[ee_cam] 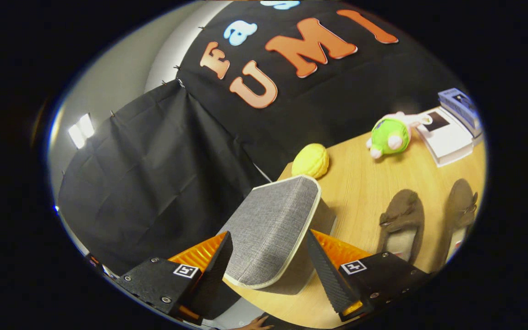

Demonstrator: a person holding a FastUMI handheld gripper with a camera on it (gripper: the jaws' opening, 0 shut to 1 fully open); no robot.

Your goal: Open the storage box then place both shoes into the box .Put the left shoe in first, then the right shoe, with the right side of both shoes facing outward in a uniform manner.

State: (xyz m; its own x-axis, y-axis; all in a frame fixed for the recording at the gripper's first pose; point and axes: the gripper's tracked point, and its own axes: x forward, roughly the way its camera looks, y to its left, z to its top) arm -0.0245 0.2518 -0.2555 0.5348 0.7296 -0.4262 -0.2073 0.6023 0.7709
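The grey fabric storage box stands on the wooden table, just ahead of me. Its grey lid with cream trim is tilted up off the box and lies between my fingers. My gripper is shut on the lid, one finger against each side edge. Beyond the fingers and to the right of the box lie two brown shoes side by side, the nearer one next to the box and the other further right. Both show their openings upward.
A yellow ribbed toy sits behind the box near the black cloth wall. A green plush toy, a white book and a blue box lie further back. A person's hand shows below the fingers.
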